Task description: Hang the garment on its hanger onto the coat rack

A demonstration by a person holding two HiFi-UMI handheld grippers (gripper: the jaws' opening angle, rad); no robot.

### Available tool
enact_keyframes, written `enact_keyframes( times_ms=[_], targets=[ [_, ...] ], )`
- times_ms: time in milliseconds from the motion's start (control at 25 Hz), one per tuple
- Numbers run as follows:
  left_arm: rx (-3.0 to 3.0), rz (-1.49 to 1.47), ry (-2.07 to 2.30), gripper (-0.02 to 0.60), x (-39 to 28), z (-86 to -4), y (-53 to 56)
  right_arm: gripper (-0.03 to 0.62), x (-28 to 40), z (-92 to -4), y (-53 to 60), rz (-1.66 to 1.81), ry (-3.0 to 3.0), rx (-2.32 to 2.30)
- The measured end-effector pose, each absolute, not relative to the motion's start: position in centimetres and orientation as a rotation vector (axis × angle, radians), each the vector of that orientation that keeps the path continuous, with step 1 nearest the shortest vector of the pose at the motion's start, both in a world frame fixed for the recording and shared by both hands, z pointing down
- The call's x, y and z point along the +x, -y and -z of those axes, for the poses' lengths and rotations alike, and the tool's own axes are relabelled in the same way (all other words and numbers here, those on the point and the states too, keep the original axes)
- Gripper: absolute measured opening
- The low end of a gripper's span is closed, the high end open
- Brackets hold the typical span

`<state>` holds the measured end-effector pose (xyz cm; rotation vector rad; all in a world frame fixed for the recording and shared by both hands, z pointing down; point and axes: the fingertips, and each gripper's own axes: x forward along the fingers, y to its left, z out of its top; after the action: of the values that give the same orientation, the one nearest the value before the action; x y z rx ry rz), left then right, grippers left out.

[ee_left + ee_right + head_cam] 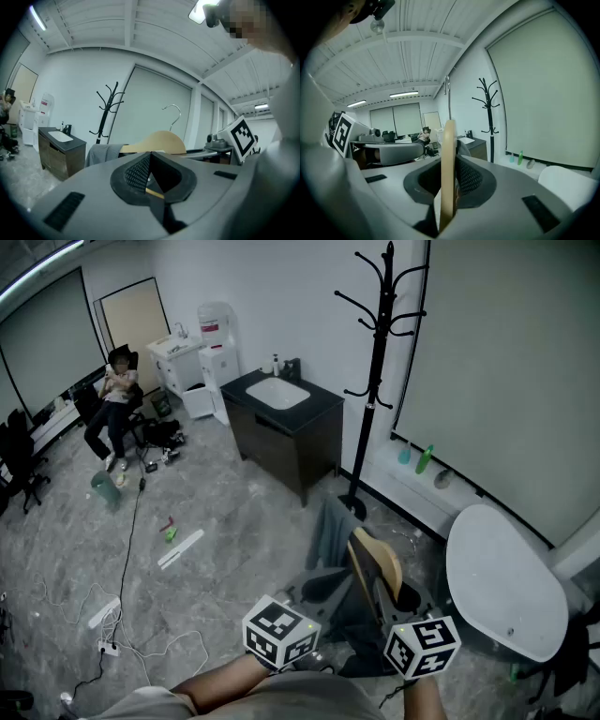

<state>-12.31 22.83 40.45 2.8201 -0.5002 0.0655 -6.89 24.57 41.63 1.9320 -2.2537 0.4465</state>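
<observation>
The hanger (378, 563), with the grey garment (330, 529) draped over it, is pinched by both the left gripper (149, 177) and the right gripper (450, 183). The coat rack (376, 381) stands farther off.

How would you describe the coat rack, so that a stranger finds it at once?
Find the large pale roller blind on the far wall. At its left edge, right of the dark sink cabinet, stands the coat rack. It alone is a tall, thin black pole with curved hooks near its top.
</observation>
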Motion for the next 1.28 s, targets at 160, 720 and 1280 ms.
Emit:
enact_keyframes(
  times_ms=[160,720,1280],
  targets=[
    [2.821,-0.064,0.5,0.005,-11.9,-40.6,-22.9,0.061,-6.5,-41.8,-24.6,-0.438,2.252,1.929],
    [2.817,-0.072,0.511,0.005,-10.6,-40.9,-23.6,0.061,-4.4,-41.6,-24.7,-0.423,2.263,1.895],
    [2.792,-0.064,0.621,0.005,-7.0,-41.5,-21.0,0.061,0.3,-40.8,-21.7,-0.438,2.325,1.864]
  ],
)
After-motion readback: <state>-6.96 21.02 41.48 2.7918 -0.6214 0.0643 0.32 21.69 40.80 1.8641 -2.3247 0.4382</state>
